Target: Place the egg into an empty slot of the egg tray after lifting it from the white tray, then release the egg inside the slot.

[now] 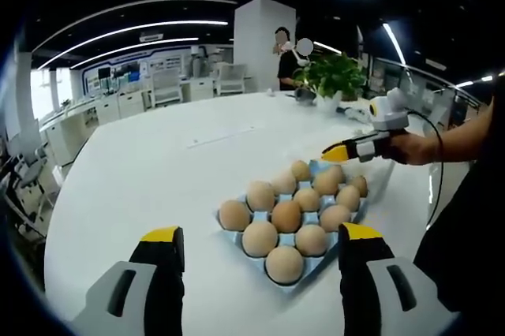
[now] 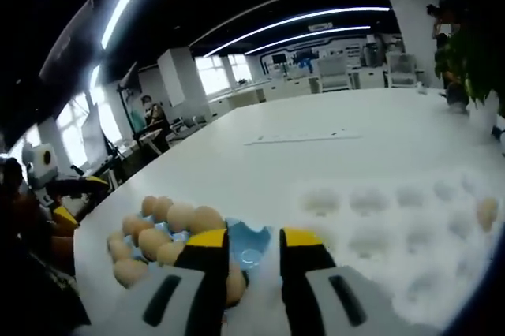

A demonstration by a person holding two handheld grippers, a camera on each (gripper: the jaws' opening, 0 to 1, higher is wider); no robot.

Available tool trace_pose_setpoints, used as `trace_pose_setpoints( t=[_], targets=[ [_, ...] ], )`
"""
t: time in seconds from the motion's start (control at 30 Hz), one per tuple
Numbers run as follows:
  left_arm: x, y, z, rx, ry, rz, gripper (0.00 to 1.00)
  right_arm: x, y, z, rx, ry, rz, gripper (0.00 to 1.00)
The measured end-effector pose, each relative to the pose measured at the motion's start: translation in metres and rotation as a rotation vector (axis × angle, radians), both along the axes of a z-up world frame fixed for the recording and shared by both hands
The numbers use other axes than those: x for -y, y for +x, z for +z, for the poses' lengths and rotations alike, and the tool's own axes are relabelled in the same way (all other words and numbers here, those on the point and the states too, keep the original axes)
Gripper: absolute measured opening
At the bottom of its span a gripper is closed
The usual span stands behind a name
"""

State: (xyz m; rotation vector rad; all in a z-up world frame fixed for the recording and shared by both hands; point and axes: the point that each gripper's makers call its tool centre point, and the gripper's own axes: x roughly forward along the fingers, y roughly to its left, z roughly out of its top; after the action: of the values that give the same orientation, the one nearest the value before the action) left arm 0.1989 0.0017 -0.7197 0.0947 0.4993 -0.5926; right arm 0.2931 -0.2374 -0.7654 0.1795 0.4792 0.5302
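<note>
Left hand-held gripper [image 1: 256,253]: yellow-tipped jaws wide apart, empty, hovering over the round white worktop [image 1: 142,170] just short of the light blue egg tray [image 1: 229,225], which is packed with brown eggs [image 1: 286,215]. Right hand-held gripper [image 2: 252,245]: jaws slightly apart, nothing between them, above the blue tray's near empty slot [image 2: 251,255]. Beyond it lies the white moulded tray [image 2: 379,233]; one brown egg [image 2: 487,211] sits at its far right edge. A potted green plant [image 1: 331,76] stands by the worktop's far edge.
</note>
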Motion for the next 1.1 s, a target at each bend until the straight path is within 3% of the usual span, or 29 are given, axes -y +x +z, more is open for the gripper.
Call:
trace_pose_setpoints(
  t=[0.17, 0.3, 0.37, 0.43, 0.6, 0.87, 0.9, 1.1],
  targets=[
    [0.001, 0.0, -0.001, -0.004, 0.003, -0.003, 0.8, 0.043, 0.008, 0.003, 0.024, -0.037, -0.105, 0.25],
    [0.001, 0.0, -0.002, -0.008, 0.002, 0.0, 0.8, 0.097, 0.017, 0.01, 0.072, -0.097, -0.272, 0.25],
    [0.001, -0.001, -0.002, -0.011, 0.003, 0.002, 0.8, 0.12, 0.02, 0.011, 0.073, -0.095, -0.343, 0.25],
    [-0.002, 0.0, -0.002, -0.008, 0.012, 0.009, 0.8, 0.154, 0.021, 0.009, 0.063, -0.154, -0.429, 0.25],
    [-0.004, 0.001, -0.002, -0.013, 0.011, 0.02, 0.8, 0.191, 0.023, 0.011, 0.062, -0.147, -0.529, 0.25],
    [-0.003, 0.0, -0.003, -0.019, 0.01, 0.021, 0.8, 0.223, 0.027, 0.014, 0.088, -0.235, -0.624, 0.24],
    [-0.003, -0.001, -0.003, -0.019, 0.01, 0.021, 0.8, 0.225, 0.029, 0.021, 0.117, -0.2, -0.643, 0.25],
    [-0.004, -0.001, -0.002, -0.019, 0.013, 0.029, 0.8, 0.235, 0.032, 0.002, 0.056, -0.247, -0.643, 0.25]
  ],
)
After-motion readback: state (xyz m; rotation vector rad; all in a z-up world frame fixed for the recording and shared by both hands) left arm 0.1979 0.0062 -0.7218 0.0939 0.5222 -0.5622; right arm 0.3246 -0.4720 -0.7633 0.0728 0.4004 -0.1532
